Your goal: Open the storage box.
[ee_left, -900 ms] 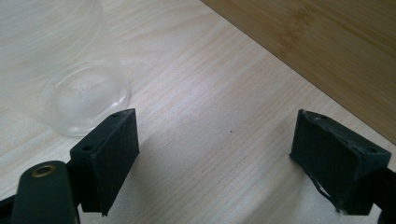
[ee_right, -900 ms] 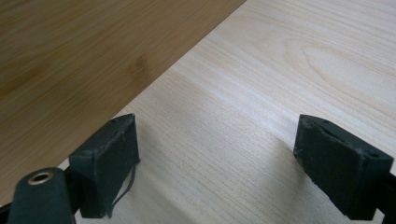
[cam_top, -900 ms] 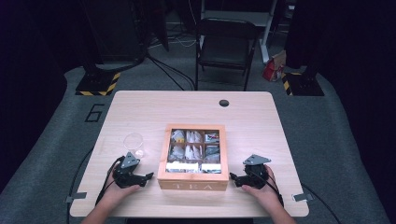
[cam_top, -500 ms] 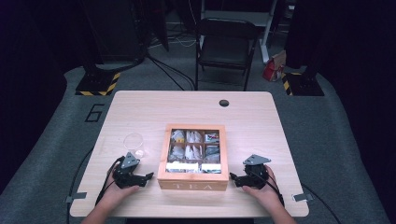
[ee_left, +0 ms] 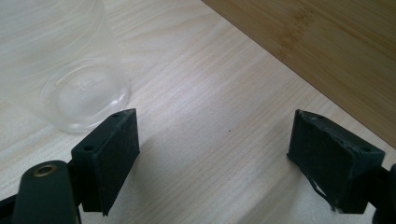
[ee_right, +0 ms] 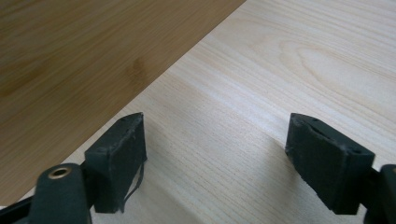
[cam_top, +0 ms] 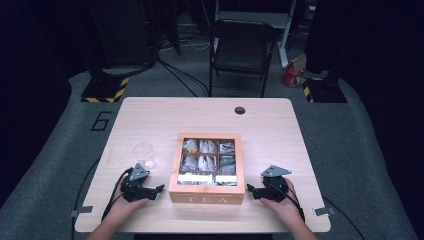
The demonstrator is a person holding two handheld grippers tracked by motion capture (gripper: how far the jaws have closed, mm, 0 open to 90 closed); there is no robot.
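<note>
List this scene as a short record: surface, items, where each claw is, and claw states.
surface: wooden table
box: tea box near the front edge, six compartments holding tea bags
cup: clear cup, upright, left of the box
left claw: low over the table between cup and box, open, nothing between the jaws
right claw: low over the table right of the box, open, nothing between the jaws
</note>
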